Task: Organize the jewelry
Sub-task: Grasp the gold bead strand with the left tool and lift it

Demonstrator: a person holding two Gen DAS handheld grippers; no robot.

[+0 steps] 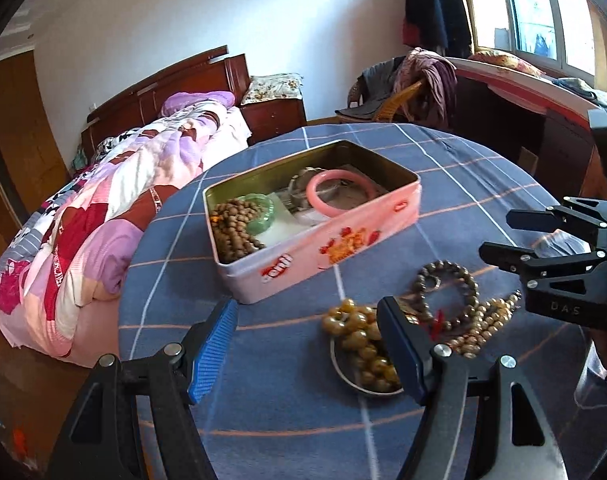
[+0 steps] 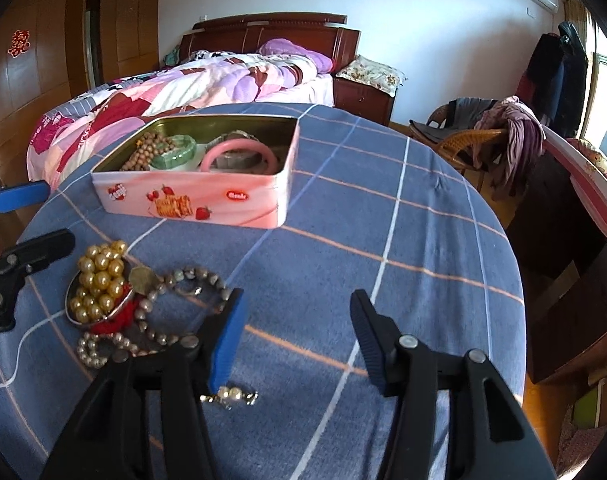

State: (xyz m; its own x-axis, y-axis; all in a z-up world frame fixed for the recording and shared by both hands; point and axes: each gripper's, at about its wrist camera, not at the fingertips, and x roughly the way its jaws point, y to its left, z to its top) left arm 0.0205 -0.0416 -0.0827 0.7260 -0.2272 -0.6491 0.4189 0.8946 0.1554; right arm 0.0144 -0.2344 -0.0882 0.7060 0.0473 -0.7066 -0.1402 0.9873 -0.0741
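A pink tin box (image 1: 327, 240) (image 2: 207, 200) stands open on the blue checked tablecloth. Inside lie a pink bangle (image 1: 339, 194) (image 2: 239, 152), a green bangle (image 1: 259, 212) (image 2: 175, 152) and brown beads (image 1: 231, 228) (image 2: 143, 152). A pile of jewelry lies in front of it: yellow bead strand (image 1: 355, 340) (image 2: 99, 276) over a silver bangle (image 1: 343, 368), a grey bead bracelet (image 1: 447, 292) (image 2: 191, 280), a small pearl bracelet (image 2: 103, 348). A small pearl piece (image 2: 231, 396) lies under my right gripper (image 2: 295, 328). My left gripper (image 1: 307, 336) is open just above the pile. Both are empty.
The round table's edge (image 2: 515, 280) drops off to the right. A bed with a patchwork quilt (image 1: 103, 216) (image 2: 191, 80) stands close behind it. A wicker chair with clothes (image 2: 483, 136) and a desk (image 1: 543, 92) are at the right.
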